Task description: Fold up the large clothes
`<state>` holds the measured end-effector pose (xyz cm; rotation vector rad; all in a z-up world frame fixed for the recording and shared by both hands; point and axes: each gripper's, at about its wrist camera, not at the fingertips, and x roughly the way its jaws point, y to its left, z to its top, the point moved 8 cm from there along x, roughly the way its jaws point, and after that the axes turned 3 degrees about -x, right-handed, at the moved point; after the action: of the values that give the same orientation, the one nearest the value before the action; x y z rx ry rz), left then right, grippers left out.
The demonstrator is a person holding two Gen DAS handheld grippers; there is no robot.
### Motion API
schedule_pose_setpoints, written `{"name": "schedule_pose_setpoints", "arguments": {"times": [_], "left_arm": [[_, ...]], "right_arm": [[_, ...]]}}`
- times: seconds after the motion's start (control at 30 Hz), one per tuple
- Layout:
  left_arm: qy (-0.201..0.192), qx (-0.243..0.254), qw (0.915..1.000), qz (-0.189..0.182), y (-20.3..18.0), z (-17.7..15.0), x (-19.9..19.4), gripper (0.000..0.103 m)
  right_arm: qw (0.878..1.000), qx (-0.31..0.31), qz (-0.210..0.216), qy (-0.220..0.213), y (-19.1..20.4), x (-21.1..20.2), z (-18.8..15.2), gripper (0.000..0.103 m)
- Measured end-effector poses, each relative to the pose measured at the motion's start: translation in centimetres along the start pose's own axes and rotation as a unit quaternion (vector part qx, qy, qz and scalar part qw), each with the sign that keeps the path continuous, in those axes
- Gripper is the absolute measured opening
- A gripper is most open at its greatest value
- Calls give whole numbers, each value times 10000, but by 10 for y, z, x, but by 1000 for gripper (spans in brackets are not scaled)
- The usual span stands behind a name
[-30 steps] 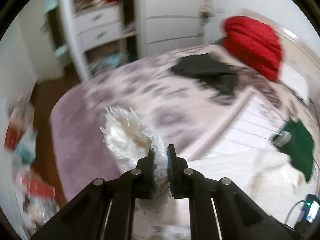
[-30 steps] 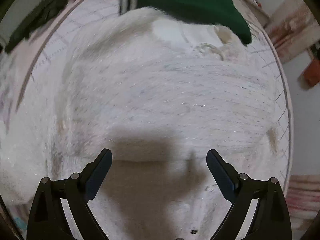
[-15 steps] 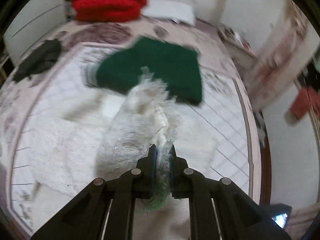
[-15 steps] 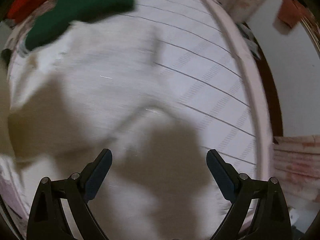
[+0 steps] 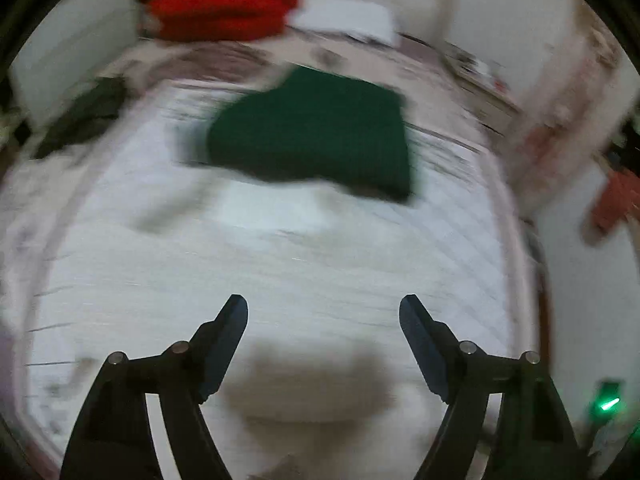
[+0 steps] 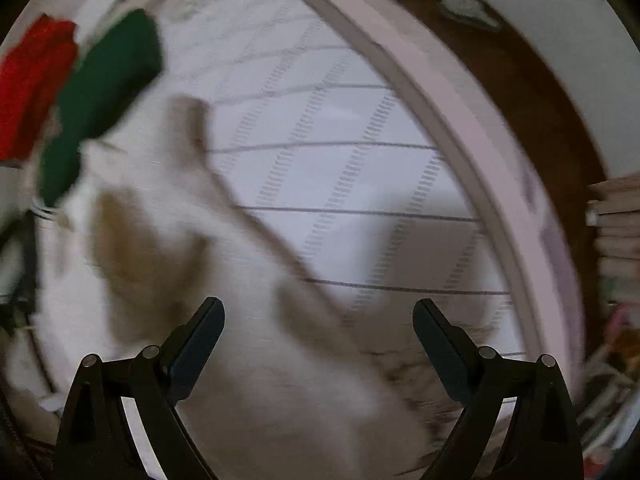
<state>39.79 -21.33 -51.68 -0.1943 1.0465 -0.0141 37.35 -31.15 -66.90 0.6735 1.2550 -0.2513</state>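
A fluffy white garment (image 5: 280, 280) lies spread on the bed, blurred in both views. My left gripper (image 5: 323, 312) hangs above it with its jaws opening and nothing between them. In the right wrist view the white garment (image 6: 240, 360) fills the lower left, and my right gripper (image 6: 318, 314) stands open over its edge, holding nothing. A folded green garment (image 5: 316, 140) lies beyond the white one; the same green garment (image 6: 100, 92) shows at the upper left of the right wrist view.
A red pile (image 5: 224, 0) and a white pillow (image 5: 344, 20) sit at the head of the bed. A dark garment (image 5: 84, 120) lies at the left. The bed's pink edge (image 6: 460, 128) curves along the right, with brown floor (image 6: 540, 92) and stacked items (image 6: 616, 232) beyond.
My left gripper swung across the bed with the white garment's edge pinched, then let go and opened. The right gripper stayed open and swept toward the bed's right edge.
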Motion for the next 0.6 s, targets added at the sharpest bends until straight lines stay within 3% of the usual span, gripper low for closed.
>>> {"name": "schedule_pose_setpoints", "arguments": {"times": [0.07, 0.13, 0.2, 0.33, 0.37, 0.43, 0.47, 0.57, 0.6], "left_arm": [[-76, -230, 9980, 580, 60, 4, -1, 88], [-46, -380, 9936, 1064, 106, 0, 3, 91], [74, -467, 9851, 1651, 153, -9, 14, 92], [141, -575, 9723, 2261, 204, -21, 30, 92], [199, -561, 9710, 2316, 208, -25, 35, 92], [371, -601, 9699, 2330, 214, -34, 43, 92], [442, -629, 9706, 2282, 214, -37, 46, 92], [520, -537, 9734, 2166, 203, -41, 50, 92], [560, -492, 9734, 2165, 200, -43, 53, 92]], "right_arm": [[9988, -189, 459, -1, 31, -6, 5, 96], [9957, -506, 780, 16, 72, -7, 1, 92], [9926, -783, 927, 58, 107, 2, 8, 82], [9850, -1378, 980, 348, 170, 27, 3, 81], [9824, -1548, 929, 476, 181, 37, 2, 68], [9775, -1829, 806, 669, 197, 60, 2, 9], [9779, -1888, 654, 617, 201, 62, 5, 7], [9833, -1756, 409, -264, 198, 34, 35, 7], [9843, -1703, 294, -367, 194, 31, 44, 7]]}}
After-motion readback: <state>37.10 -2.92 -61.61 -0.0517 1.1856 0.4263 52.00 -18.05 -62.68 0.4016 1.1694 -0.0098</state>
